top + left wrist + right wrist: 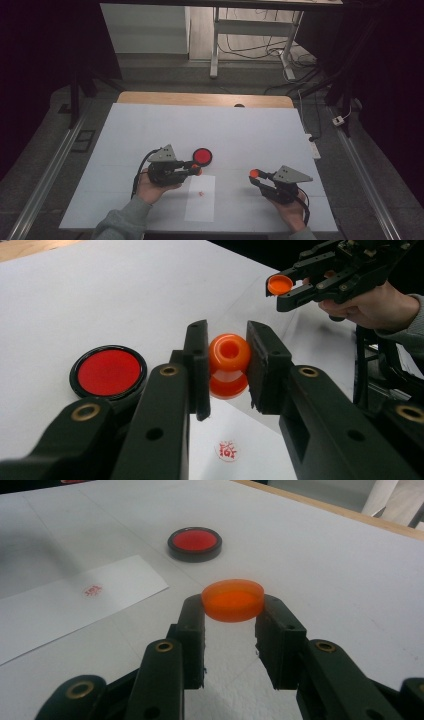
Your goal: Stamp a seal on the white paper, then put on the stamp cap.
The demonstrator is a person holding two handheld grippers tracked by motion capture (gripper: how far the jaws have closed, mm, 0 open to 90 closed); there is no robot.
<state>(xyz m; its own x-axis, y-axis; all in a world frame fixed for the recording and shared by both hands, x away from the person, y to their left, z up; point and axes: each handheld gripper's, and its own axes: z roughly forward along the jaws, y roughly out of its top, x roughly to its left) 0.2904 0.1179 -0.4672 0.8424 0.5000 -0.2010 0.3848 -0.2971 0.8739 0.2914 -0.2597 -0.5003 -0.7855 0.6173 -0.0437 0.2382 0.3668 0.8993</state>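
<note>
Left tongs [227, 367] pinching orange stamp [229, 365], right tongs [232, 615] pinching orange cap [233, 600], red ink pad [108, 371] beside left tongs.

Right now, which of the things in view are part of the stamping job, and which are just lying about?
In the job:
- orange stamp, clamped in the left gripper
- orange cap, held in the right gripper
- red ink pad
- paper sheet bearing a red stamp mark

Lying about:
- white power strip at the table's right edge
- floor cables beyond the table
</note>
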